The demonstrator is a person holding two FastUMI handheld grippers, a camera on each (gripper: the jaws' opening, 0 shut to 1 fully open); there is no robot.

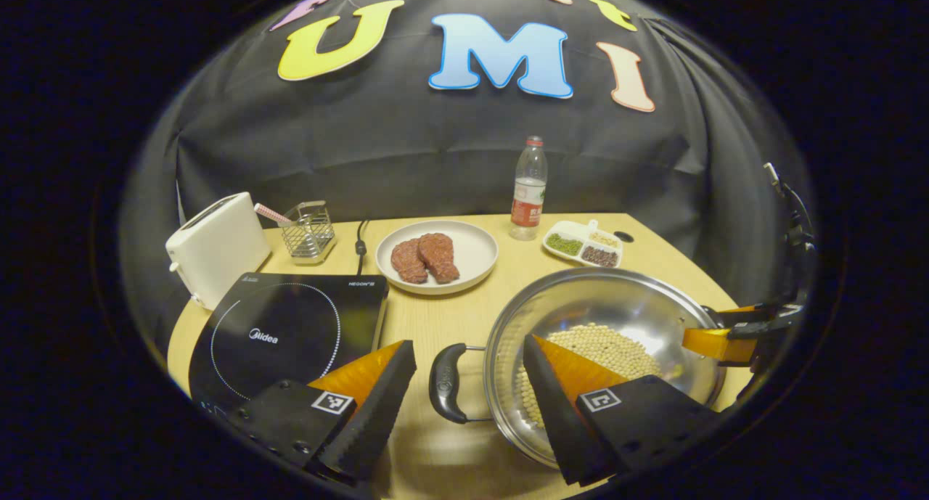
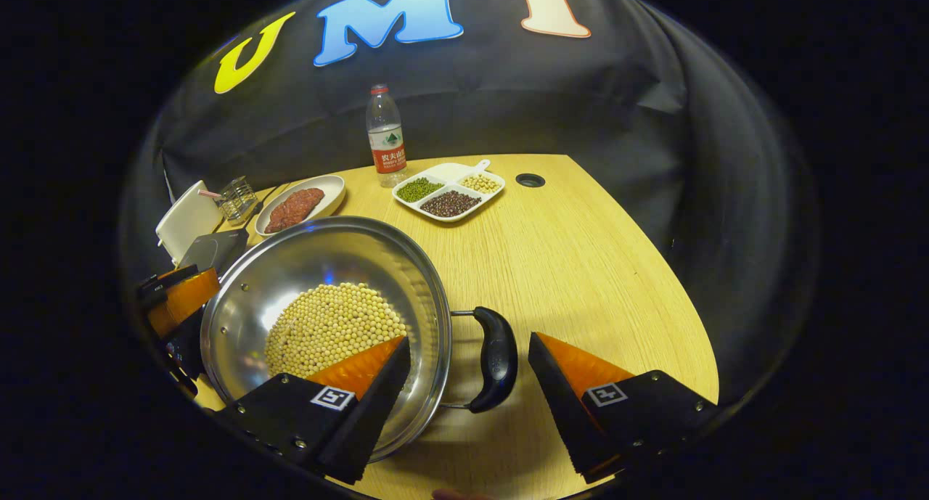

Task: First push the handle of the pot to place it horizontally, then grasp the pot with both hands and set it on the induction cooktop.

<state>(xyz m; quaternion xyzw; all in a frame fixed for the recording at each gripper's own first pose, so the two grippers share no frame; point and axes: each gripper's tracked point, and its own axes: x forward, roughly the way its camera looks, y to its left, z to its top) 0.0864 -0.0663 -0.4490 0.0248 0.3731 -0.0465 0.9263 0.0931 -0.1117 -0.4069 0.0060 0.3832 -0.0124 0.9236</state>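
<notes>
A steel pot (image 1: 617,300) holding soybeans (image 1: 602,344) stands on the wooden table, right of the black induction cooktop (image 1: 290,333). My left gripper (image 1: 468,347) is open and straddles the pot's black left handle (image 1: 444,384), one finger over the pot's rim and the other toward the cooktop. In the right gripper view the pot (image 2: 326,250) lies at the left. My right gripper (image 2: 470,344) is open around the black right handle (image 2: 497,358), one finger over the beans. Each gripper also shows across the pot, the right gripper (image 1: 726,340) and the left gripper (image 2: 178,297).
Along the back stand a white toaster (image 1: 218,246), a wire rack (image 1: 308,231), a plate with meat (image 1: 435,257), a water bottle (image 1: 528,191) and a divided dish of beans (image 1: 584,242). Bare table (image 2: 602,268) stretches right of the pot toward its curved edge.
</notes>
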